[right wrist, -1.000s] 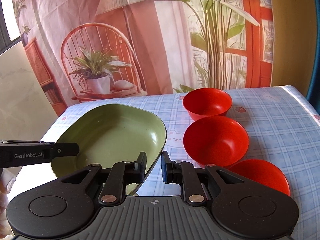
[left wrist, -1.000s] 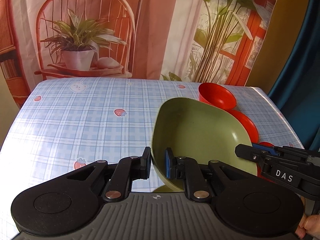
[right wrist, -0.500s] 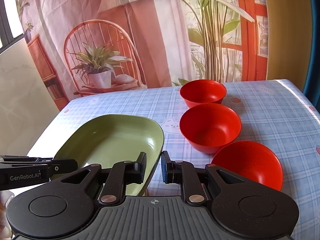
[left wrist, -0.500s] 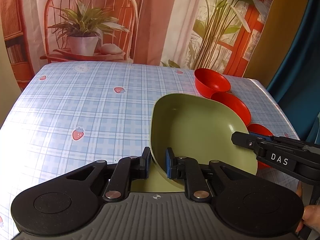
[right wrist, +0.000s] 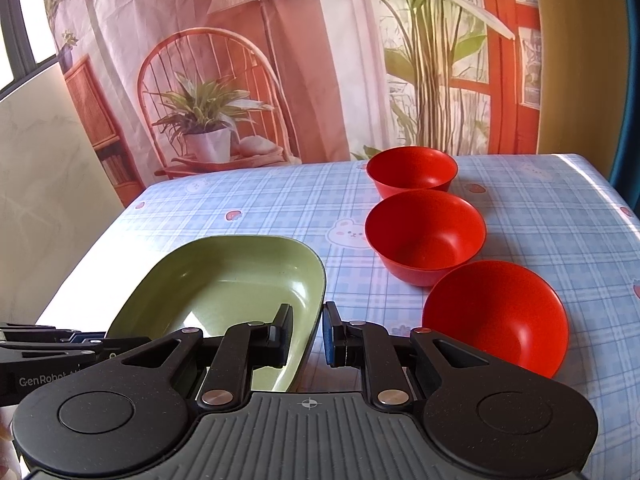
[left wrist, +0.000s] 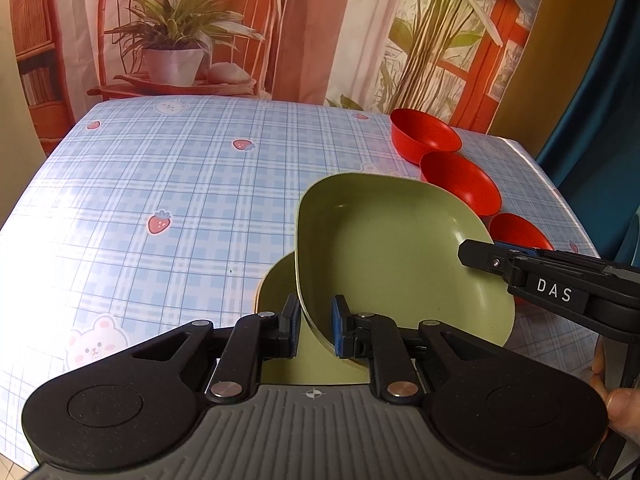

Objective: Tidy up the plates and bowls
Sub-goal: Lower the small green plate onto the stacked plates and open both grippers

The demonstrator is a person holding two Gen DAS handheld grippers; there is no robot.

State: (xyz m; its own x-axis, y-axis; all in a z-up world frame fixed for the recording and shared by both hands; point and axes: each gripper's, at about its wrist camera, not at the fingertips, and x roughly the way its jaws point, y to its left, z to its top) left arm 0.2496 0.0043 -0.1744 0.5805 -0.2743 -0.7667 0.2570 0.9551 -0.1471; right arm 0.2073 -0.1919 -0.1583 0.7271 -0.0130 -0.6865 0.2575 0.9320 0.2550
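Observation:
A green plate (left wrist: 400,264) hangs tilted just above the checked tablecloth. My left gripper (left wrist: 316,320) is shut on its near rim. My right gripper (right wrist: 306,332) is shut on the opposite rim of the same plate (right wrist: 228,280), and its fingers (left wrist: 484,254) reach in from the right in the left wrist view. A second green plate (left wrist: 276,300) lies flat beneath the held one, mostly hidden. Three red bowls (right wrist: 412,172) (right wrist: 424,232) (right wrist: 496,320) stand in a row to the right, apart from the plates.
The table (left wrist: 160,184) carries a blue checked cloth with strawberries and bears. A printed curtain (right wrist: 320,60) hangs behind the far edge, and a blue curtain (left wrist: 600,140) at the right. The person's hand (left wrist: 620,404) shows at the lower right.
Both grippers have carried the green plate back toward the near edge and lower. A second green plate has come into view under it, and all three red bowls now show clear of it.

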